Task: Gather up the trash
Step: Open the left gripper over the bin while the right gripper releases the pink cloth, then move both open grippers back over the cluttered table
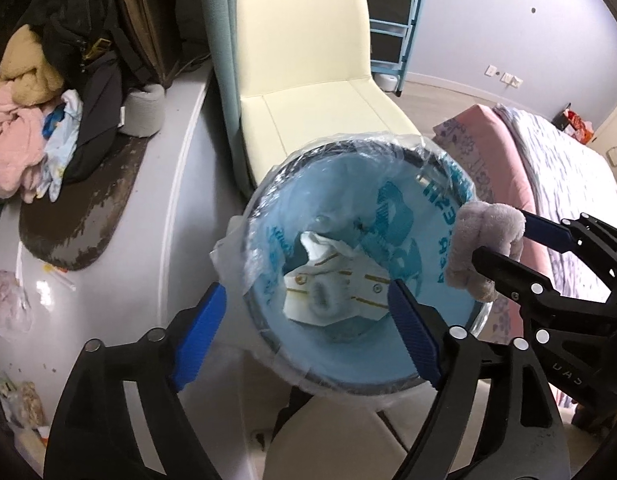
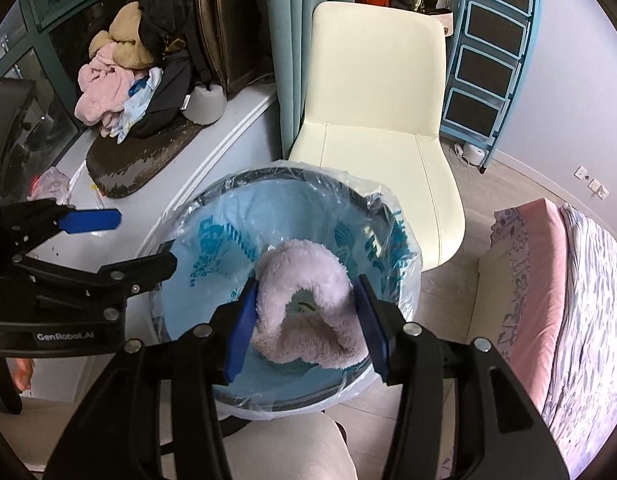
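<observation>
The fuzzy pink slipper [image 2: 308, 304] is held between the right tool's [image 2: 306, 322] pads, directly above the lined trash bin [image 2: 404, 280]. The left tool [image 1: 308, 336] is spread wide and empty, just left of it.

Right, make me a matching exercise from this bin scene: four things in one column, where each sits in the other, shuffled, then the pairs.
Things:
1. fluffy cloth
2. crumpled paper
3. pink clothes
4. chair

Places:
A. at the bottom of the bin
B. behind the bin, by the curtain
C. between the right hand-held gripper fingers, over the bin
D. heaped on the ledge, far left

Pairs: 1-C, 2-A, 3-D, 4-B
</observation>
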`<act>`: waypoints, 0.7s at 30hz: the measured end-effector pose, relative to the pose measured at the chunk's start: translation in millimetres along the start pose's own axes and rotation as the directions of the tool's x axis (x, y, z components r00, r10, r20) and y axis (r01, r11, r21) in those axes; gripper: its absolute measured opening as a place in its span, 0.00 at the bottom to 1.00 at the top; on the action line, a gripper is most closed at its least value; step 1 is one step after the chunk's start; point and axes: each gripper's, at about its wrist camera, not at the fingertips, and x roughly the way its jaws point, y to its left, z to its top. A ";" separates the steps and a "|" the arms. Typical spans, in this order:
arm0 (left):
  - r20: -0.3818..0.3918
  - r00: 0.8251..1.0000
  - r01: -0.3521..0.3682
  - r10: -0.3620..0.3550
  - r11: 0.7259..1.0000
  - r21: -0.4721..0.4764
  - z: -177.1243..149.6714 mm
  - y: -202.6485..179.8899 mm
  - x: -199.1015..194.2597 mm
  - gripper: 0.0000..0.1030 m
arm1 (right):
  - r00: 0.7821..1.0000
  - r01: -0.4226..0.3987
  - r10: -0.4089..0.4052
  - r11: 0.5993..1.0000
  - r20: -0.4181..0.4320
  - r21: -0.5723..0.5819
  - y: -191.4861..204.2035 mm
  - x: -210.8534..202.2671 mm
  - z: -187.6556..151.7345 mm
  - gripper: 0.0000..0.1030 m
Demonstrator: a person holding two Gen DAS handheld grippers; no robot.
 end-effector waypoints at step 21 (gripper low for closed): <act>0.014 1.000 0.020 -0.019 0.998 -0.065 -36.6 31.0 -30.7 0.80 | 0.998 0.007 -0.008 1.000 0.058 0.018 32.0 -25.6 -16.5 0.47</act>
